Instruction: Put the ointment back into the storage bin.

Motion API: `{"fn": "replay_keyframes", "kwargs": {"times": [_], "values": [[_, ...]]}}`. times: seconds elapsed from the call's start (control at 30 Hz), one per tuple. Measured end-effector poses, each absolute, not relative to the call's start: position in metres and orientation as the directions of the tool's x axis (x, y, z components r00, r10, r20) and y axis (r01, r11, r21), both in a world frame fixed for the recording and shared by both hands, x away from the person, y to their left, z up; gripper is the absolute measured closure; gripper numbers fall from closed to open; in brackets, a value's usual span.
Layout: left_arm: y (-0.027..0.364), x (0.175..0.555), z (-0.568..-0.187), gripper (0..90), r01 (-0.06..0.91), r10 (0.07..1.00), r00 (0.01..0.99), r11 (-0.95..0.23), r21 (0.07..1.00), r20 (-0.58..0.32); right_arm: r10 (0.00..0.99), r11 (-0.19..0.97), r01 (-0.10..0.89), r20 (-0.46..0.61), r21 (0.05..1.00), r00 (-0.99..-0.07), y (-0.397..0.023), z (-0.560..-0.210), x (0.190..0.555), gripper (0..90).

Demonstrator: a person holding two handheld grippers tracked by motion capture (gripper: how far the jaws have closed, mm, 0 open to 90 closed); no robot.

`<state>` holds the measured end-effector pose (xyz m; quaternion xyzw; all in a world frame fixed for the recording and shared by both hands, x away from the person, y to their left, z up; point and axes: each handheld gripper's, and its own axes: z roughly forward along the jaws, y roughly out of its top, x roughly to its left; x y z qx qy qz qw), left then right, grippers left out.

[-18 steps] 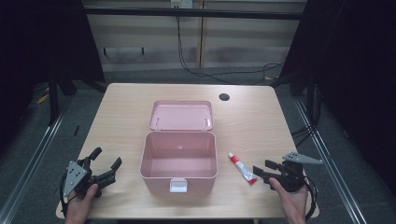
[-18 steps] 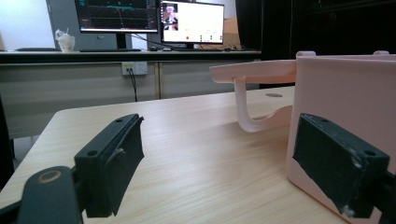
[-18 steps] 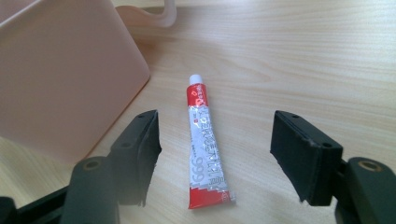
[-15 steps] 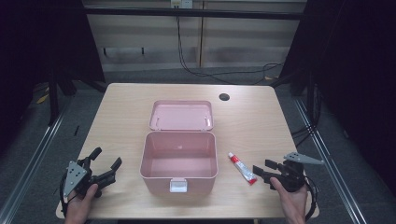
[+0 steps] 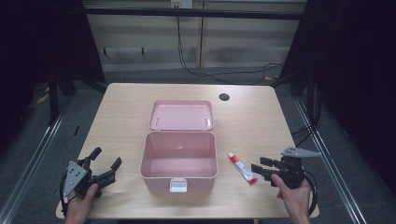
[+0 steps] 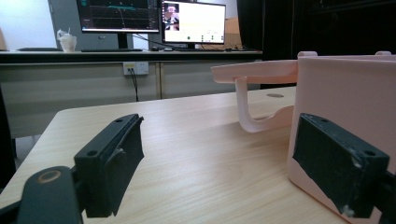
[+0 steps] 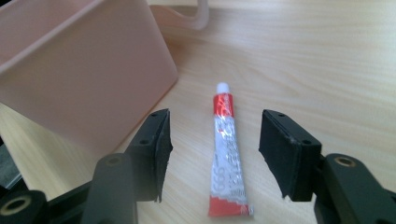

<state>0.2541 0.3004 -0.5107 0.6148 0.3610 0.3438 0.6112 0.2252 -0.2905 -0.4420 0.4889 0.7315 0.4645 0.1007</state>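
The small red-and-silver tube [image 7: 227,156] lies flat on the bench [image 5: 261,116], low in the centre of the right gripper view with its white cap pointing toward the top of the frame; in the high view the tube [image 5: 242,168] sits right of centre near the bottom, just beside the open pink storage box [image 5: 179,161] but not touching it. The right tongs [image 7: 215,154] stand open with one jaw on either side of the tube's crimped end, apart from it, so nothing is gripped yet. The likeliest slip, as I judge it, comes from how thin and flat the tube is: if the jaws close above it or not low enough, they could pinch the foil edge only and the tube may twist or drop out on the lift. Closing hard near the crimp could also dent the body. The box wall at the upper left of the right gripper view is near the left jaw, so a sideways drift might knock the box. The lid [image 5: 181,115] lies back open behind the box, out of the way. The left tongs [image 5: 105,163], lower left in the high view, are open and empty, resting near the box's side [image 6: 345,93]; they do not steady it, so a bump could slide it.
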Motion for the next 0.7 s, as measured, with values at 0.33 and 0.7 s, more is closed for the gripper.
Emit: {"fn": "replay_keyframes", "kwargs": {"times": [0.33,0.7], "values": [[0.301,0.254,-0.511,15.7,0.020,0.867,0.498,0.003,1.000,-0.012,0.769,0.333,0.670,0.221,0.663,-0.600,-0.259,-0.413,0.264,46.9],[0.301,0.254,-0.511,15.7,0.019,0.867,0.498,0.002,1.000,-0.012,0.781,0.452,0.765,0.211,0.459,-0.588,-0.230,-0.415,0.305,43.7]]}}
